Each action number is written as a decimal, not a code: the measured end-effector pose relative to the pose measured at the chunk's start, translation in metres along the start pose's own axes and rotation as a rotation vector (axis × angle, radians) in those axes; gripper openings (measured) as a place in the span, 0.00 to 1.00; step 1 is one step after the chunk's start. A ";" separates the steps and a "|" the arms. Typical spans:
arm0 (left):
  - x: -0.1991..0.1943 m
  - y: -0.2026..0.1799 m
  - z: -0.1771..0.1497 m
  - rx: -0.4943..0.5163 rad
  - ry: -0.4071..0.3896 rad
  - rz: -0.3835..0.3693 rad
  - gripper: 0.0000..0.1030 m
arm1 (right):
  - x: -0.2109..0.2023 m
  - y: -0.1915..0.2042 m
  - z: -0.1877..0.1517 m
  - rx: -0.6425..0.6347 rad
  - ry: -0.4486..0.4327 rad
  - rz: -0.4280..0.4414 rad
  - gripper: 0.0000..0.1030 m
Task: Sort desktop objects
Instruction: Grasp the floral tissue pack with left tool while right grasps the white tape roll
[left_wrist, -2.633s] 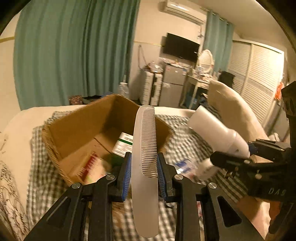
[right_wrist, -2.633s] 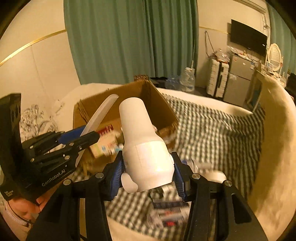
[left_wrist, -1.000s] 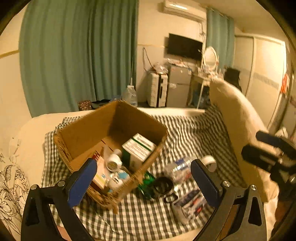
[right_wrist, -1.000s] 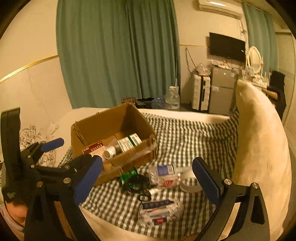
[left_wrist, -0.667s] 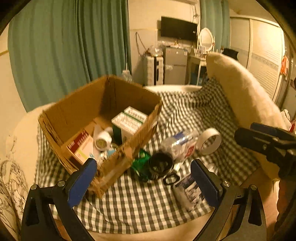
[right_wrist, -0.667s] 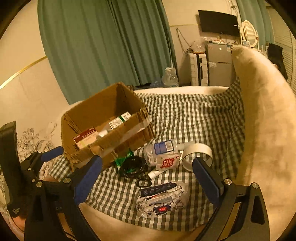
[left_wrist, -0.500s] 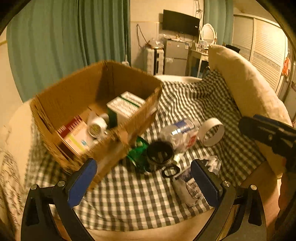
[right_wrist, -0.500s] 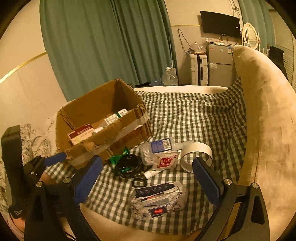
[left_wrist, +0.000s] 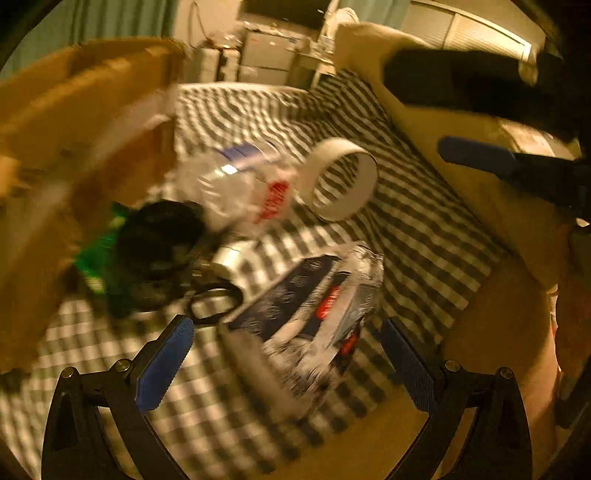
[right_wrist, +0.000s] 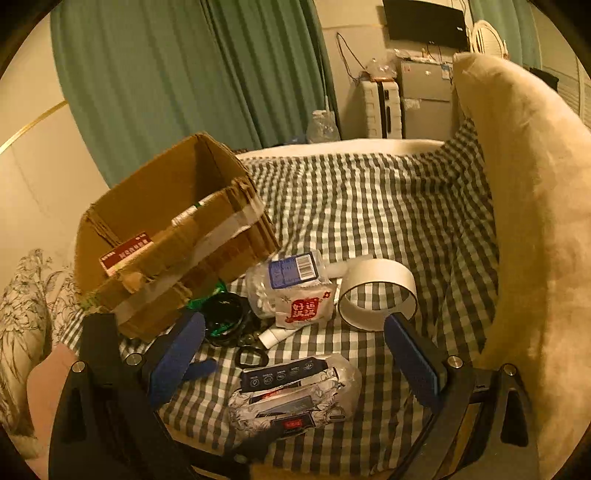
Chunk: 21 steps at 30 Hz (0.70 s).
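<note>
We see the wrapped packet (right_wrist: 291, 398) lying on the checked cloth (right_wrist: 388, 214) at 6 o'clock, between our spread, empty right fingers (right_wrist: 293, 363). At 12 o'clock from it sit the bag (right_wrist: 291, 295) and the tape ring (right_wrist: 376, 295), close together. The black coil (right_wrist: 225, 314) lies at 10 o'clock, just beside the box (right_wrist: 192, 251), which holds cartons. Our left fingers (left_wrist: 284, 363) are released too, flanking the packet (left_wrist: 310, 317) in a blurred view. A pillow (right_wrist: 535, 221) borders the cloth at 3 o'clock.
</note>
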<state>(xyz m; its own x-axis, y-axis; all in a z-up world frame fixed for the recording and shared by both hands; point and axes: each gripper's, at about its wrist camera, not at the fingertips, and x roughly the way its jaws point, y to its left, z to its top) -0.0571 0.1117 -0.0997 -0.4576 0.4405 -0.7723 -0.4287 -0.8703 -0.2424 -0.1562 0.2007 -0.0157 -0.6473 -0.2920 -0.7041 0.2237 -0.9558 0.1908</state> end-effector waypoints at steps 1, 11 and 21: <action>0.006 -0.002 0.000 0.009 0.003 -0.006 1.00 | 0.003 -0.002 0.000 0.006 0.001 -0.008 0.95; 0.006 -0.004 -0.017 0.088 -0.024 -0.032 0.37 | 0.034 -0.011 0.000 0.016 0.051 -0.124 0.95; -0.029 0.032 -0.018 -0.095 -0.050 0.015 0.18 | 0.055 -0.031 0.008 0.012 0.040 -0.207 0.95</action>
<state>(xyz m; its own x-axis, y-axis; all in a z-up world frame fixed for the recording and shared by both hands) -0.0438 0.0677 -0.0955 -0.5024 0.4359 -0.7467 -0.3474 -0.8926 -0.2874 -0.2052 0.2143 -0.0551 -0.6490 -0.0881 -0.7557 0.0804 -0.9957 0.0470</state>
